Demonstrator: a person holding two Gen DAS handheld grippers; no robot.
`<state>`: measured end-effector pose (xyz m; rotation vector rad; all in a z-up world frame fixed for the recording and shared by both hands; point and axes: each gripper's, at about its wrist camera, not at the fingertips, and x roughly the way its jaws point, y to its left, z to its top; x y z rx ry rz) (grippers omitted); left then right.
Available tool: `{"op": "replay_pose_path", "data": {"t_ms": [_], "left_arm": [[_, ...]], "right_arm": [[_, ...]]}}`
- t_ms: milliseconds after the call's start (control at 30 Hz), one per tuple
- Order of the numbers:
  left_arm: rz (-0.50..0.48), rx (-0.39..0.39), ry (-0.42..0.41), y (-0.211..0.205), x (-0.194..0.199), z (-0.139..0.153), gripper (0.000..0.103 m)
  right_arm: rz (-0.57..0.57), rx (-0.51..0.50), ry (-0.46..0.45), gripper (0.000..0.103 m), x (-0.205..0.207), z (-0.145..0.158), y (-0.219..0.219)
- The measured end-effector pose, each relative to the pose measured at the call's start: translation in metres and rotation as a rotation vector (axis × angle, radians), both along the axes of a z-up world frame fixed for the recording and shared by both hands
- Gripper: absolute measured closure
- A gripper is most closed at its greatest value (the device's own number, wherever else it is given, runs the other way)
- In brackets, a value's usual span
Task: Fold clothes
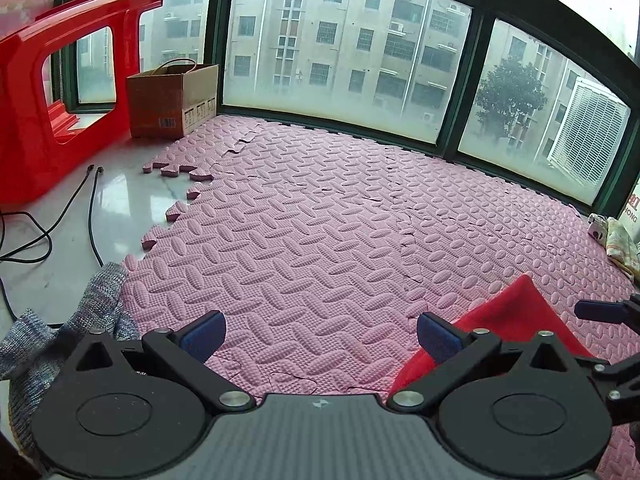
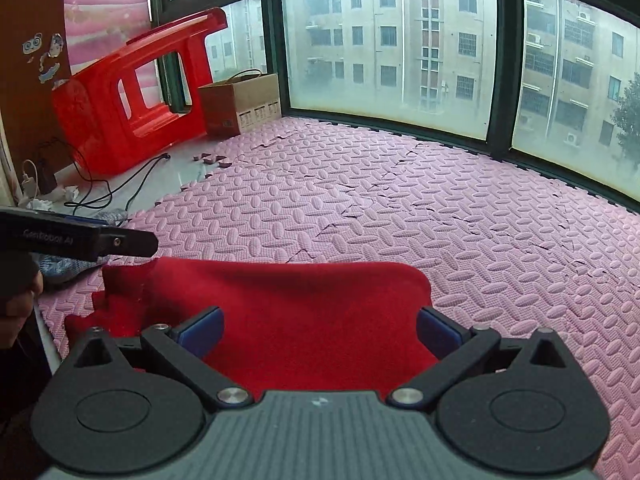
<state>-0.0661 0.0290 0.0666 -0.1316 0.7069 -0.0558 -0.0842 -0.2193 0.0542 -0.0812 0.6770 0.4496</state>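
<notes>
The pink foam mat (image 1: pixel 320 208) is filling most of both frames, with its puzzle-tile seams lifting a little in the middle. Behind it, dark-framed windows (image 2: pixel 384 44) are running across the upper part of each picture. At the upper left a red plastic stool (image 1: pixel 44 92) is lying on its side, and just beside it a cardboard box (image 1: pixel 172 100) is standing on the bare floor, with black cables (image 1: pixel 68 212) trailing at the left.

The red garment (image 2: pixel 288 316) is lying on the mat in the lower centre of the right wrist view, seemingly already folded over along its far edge; in the left wrist view it is showing at the lower right. A grey knitted garment (image 1: pixel 84 316) is waiting at the lower left, half off the mat.

The left gripper (image 1: pixel 320 336) is standing wide open over bare mat and holding nothing. The right gripper (image 2: pixel 320 332) is also wide open, hovering above the red cloth with nothing clamped between its fingers.

I judge that this is a pause between folds. The next move probably calls for lowering both grippers to an edge of the red garment and closing on it.
</notes>
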Motion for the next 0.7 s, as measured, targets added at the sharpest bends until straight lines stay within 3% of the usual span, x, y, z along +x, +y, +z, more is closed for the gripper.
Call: {"op": "replay_pose_path", "data": {"t_ms": [133, 300, 467, 567, 700], "left_arm": [[-0.005, 0.007, 0.009, -0.003, -0.003, -0.005, 0.000], [-0.017, 0.025, 0.006, -0.007, -0.012, -0.007, 0.000], [-0.021, 0.013, -0.015, -0.007, -0.020, 0.000, 0.000], [-0.017, -0.016, -0.002, -0.008, -0.025, 0.001, 0.000], [-0.009, -0.075, 0.020, -0.008, -0.036, 0.003, 0.000]], "right_arm": [[0.017, 0.015, -0.010, 0.000, -0.022, -0.006, 0.001], [0.068, -0.104, -0.089, 0.000, -0.048, -0.019, 0.018], [0.070, -0.050, -0.118, 0.000, -0.056, -0.006, 0.017], [0.074, -0.057, -0.071, 0.000, -0.054, -0.017, 0.018], [0.073, 0.008, -0.057, 0.000, -0.051, -0.010, 0.006]]}}
